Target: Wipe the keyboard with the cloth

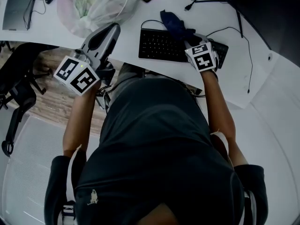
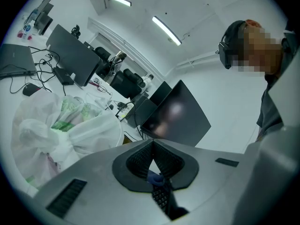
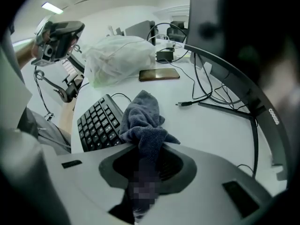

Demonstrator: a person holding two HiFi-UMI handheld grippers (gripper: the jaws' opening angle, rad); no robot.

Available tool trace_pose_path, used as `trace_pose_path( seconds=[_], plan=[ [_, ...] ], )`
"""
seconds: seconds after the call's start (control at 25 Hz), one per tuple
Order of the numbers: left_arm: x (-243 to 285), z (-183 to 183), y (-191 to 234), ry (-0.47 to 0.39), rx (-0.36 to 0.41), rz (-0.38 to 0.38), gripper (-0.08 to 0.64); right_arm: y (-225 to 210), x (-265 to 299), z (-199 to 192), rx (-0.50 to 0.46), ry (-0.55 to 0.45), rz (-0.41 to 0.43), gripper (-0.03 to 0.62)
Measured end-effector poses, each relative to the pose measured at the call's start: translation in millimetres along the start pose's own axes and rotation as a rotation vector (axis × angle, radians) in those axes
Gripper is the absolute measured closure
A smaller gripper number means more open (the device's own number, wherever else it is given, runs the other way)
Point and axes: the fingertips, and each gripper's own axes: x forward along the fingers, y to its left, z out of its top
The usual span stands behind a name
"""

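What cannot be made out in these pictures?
Part of the keyboard: head view, hidden under the right gripper and cloth.
Key legends: too small in every view.
Cloth between the jaws: right gripper view, covered by a mosaic patch.
Contents of the plastic bag: head view, blurred by the film.

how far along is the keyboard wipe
Done: the cloth is gripped in the right gripper and draped on the right part of the keyboard. In hand: wiping there. Left: the keys toward the left lie uncovered; nothing shows whether they were wiped. The left gripper is shut, empty, raised off the desk.
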Motion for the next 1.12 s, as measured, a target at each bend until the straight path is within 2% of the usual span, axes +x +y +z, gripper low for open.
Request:
trace_pose_path(
  seconds=[0.2, 0.32, 0.4, 0.52, 0.64, 0.8, 0.88, 1.0, 1.12],
  plan=[
    [8.1, -3.7, -3.6, 0.013, -0.016, -0.007, 0.555, -2.8, 6.6, 8.3, -0.065, 0.025, 0.0, 0.509],
    [9.9, -8.0, -3.5, 0.023, -0.033, -0.005, 0.555, -29.7, -0.3, 10.8, -0.049, -0.013, -0.107, 0.509],
    [9.6, -7.9, -5.0, 0.022, -0.038, -0.007, 0.555, -45.1, -2.4, 1.2, -0.02, -0.003, -0.162, 0.509],
    [4.1, -3.0, -4.6, 0.01, -0.038, 0.003, 0.555, -34.7, 3.4, -5.5, -0.021, 0.009, -0.157, 0.514],
    [-2.4, 2.6, 0.5, -0.009, -0.044, 0.025, 0.555, 8.1, 15.7, 23.2, -0.095, -0.04, -0.074, 0.514],
    [-5.8, 1.4, 4.0, -0.02, -0.061, 0.039, 0.555, 75.9, 33.8, 73.8, -0.248, -0.119, 0.073, 0.514],
    [-6.3, -0.2, 3.6, -0.019, -0.062, 0.037, 0.555, 97.1, 35.0, 85.1, -0.301, -0.14, 0.136, 0.514],
    [-9.7, -0.7, 4.4, -0.021, -0.061, 0.04, 0.555, 117.3, 28.3, 76.4, -0.343, -0.175, 0.219, 0.512],
    [-16.4, 0.5, 8.0, -0.03, -0.065, 0.052, 0.555, 125.8, 20.0, 49.3, -0.358, -0.188, 0.294, 0.513]
  ],
)
